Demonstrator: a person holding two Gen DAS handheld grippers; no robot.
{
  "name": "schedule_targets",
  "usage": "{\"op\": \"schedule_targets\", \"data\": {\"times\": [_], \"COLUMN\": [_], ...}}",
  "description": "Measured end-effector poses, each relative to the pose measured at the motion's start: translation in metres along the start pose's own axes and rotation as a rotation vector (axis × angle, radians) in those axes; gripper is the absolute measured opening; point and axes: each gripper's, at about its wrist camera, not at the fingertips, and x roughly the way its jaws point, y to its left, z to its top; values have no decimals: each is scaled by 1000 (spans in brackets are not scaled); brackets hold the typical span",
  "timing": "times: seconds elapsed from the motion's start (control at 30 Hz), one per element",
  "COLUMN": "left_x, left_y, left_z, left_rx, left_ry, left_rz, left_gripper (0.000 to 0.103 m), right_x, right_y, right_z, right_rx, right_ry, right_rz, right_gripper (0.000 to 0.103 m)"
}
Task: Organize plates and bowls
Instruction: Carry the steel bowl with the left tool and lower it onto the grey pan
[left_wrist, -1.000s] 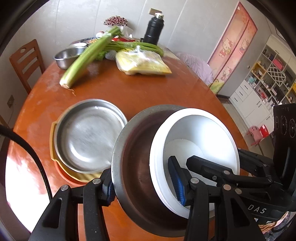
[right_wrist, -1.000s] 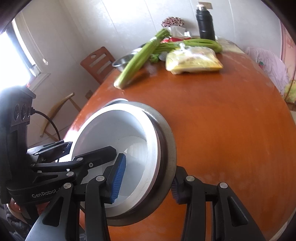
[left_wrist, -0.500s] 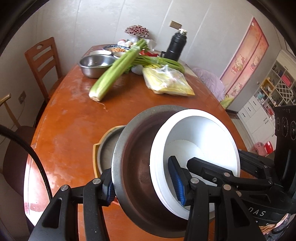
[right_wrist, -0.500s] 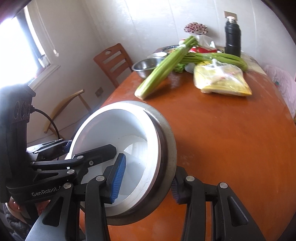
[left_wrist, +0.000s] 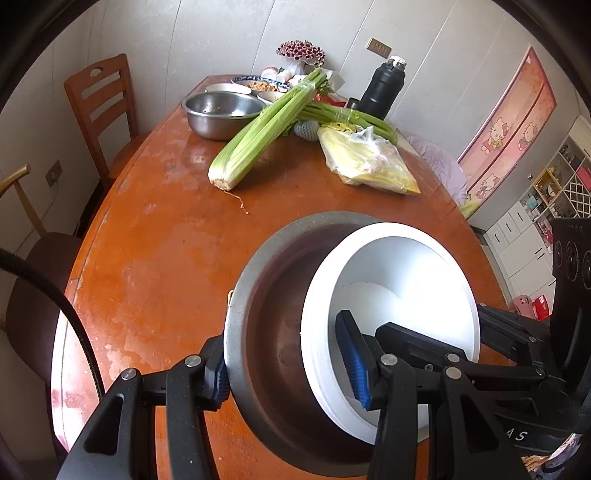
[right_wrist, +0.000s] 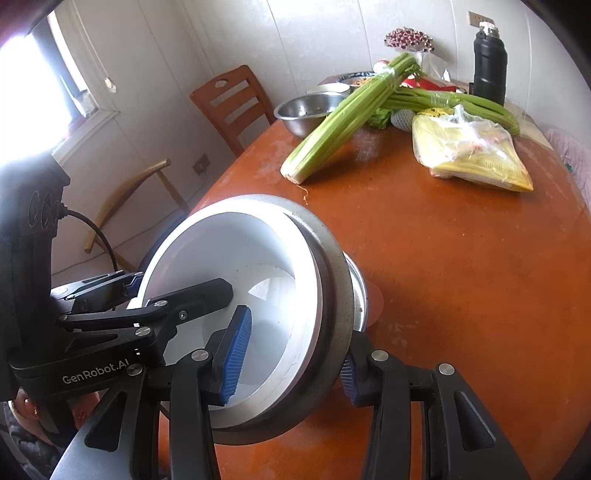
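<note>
Daylight, bright. My right camera catches the window (right_wrist: 44, 81) at upper left, blown out to pure white. The white bowl (left_wrist: 399, 280) overexposes in my left view; its inner detail is mostly lost. Soft sheen on the table (right_wrist: 461, 266), with a washed-out white patch along its near-left edge in my left view. Shadows are soft and short, as under the celery (left_wrist: 258, 136). Strong fisheye bend: walls curve, and black vignette fills the corners. Both frames are sharp, with no motion blur. My fingers (right_wrist: 236, 354) loom large and dark up close.
</note>
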Motion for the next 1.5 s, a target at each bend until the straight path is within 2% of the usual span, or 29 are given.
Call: {"op": "schedule_targets", "data": {"times": [0.53, 0.93, 1.23, 1.5], "left_x": [29, 41, 42, 26], "left_y": [8, 9, 9, 10], "left_z": [-2, -5, -7, -6], "left_rx": [-1, 8, 20, 30], "left_ry": [52, 73, 68, 14], "left_rz": [24, 52, 76, 119], "left_gripper": [50, 50, 50, 53], "right_x": [25, 28, 30, 23], "right_y": [-5, 1, 4, 2], "right_z": [1, -4, -6, -6], "right_rx": [-9, -49, -66, -79], "right_ry": [53, 56, 48, 21], "right_rz": [-40, -88, -121, -153], "right_gripper": [46, 46, 46, 46]}}
